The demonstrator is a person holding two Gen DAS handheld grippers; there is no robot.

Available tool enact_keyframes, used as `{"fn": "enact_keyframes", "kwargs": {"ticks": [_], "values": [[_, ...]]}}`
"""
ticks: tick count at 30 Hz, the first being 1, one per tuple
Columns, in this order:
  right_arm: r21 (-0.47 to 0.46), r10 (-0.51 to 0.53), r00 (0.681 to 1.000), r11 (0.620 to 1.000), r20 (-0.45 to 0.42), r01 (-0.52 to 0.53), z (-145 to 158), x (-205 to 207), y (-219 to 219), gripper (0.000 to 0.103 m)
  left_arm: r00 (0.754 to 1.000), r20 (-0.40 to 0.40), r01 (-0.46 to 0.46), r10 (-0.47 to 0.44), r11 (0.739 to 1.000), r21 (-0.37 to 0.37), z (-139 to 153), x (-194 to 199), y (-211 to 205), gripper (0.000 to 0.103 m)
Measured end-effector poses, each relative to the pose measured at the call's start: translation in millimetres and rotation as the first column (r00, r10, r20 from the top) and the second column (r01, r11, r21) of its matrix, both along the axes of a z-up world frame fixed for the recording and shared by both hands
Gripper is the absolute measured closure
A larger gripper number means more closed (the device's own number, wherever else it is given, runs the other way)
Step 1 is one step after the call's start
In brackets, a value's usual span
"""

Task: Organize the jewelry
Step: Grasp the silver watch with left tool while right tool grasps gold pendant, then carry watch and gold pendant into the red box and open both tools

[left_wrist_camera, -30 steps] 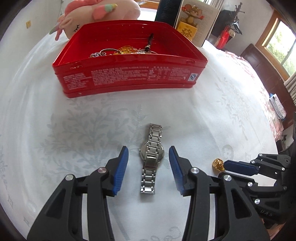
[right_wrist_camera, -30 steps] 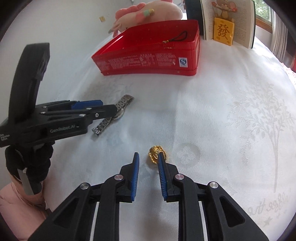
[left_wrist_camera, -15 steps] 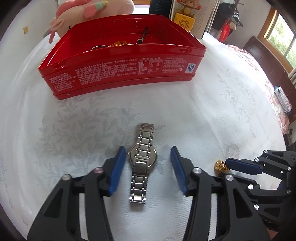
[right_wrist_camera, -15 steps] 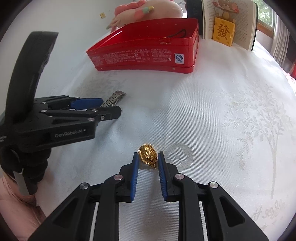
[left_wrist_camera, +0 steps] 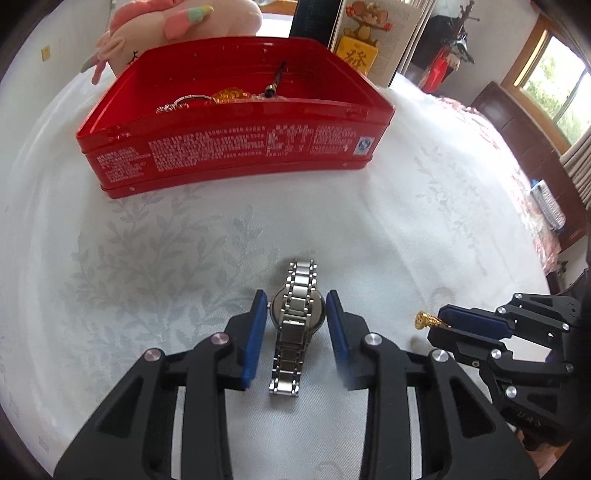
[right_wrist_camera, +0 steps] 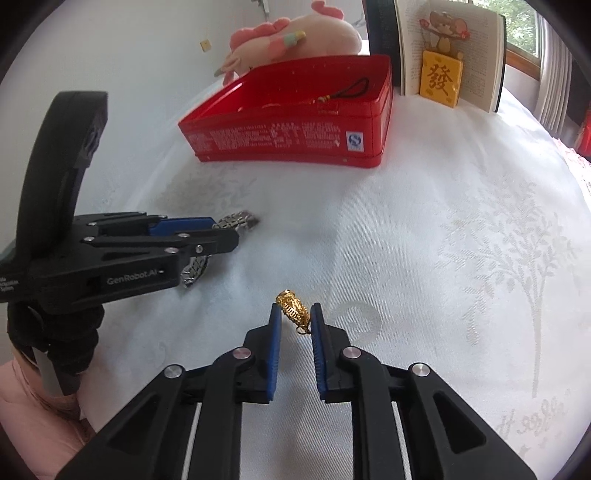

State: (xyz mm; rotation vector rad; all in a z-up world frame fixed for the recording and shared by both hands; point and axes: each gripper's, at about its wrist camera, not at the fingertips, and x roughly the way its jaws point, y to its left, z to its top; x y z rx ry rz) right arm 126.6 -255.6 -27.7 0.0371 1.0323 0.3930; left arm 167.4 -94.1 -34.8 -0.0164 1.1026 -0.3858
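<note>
The left gripper [left_wrist_camera: 297, 314] is held low and level over the white patterned surface [left_wrist_camera: 166, 258], pointing toward the red tin [left_wrist_camera: 236, 147] that sits well ahead of it. Its blue pads [left_wrist_camera: 258, 317] stand on either side of the round case of a silver watch [left_wrist_camera: 295, 325], just beside the case or touching it; which one cannot be told. The watch lies flat, its band running straight out ahead of the gripper and back between the fingers. The right gripper [right_wrist_camera: 295, 314] is also low and nearly level, to the right of the left one and pointing the same general way. Its pads [right_wrist_camera: 275, 328] are clamped on a small gold charm [right_wrist_camera: 293, 310], which sticks out forward from between the fingertips. Inside the tin lie a ring of chain, a gold piece and a black cord [right_wrist_camera: 351, 90]. Behind the tin, farther from both grippers, are a pink plush toy [right_wrist_camera: 295, 33] and an open book [right_wrist_camera: 454, 55] with a yellow ornament [right_wrist_camera: 441, 79] in front of it.
</note>
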Motion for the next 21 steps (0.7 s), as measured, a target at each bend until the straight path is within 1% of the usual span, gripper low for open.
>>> {"fn": "enact_keyframes", "kwargs": {"ticks": [6,11,16,21], "values": [[0.026,0.0,1.0,1.0,0.025,0.0,11,-1,-2,0.088,0.999,0.039,-0.006,0.007,0.999,-0.04,17,-10,14,0.072],[0.041,-0.008,0.999,0.999,0.051,0.006,24,3,-4,0.088,0.997,0.074,-0.007,0.012,0.998,-0.063,32,-13,16,0.072],[0.049,-0.006,0.995,0.999,0.095,0.002,45,11,-1,0.088,0.993,0.119,-0.007,0.017,0.997,-0.08,55,-18,22,0.072],[0.054,-0.003,0.991,0.999,0.132,-0.004,67,23,6,0.088,0.987,0.161,-0.011,0.026,0.996,-0.091,79,-12,28,0.072]]}}
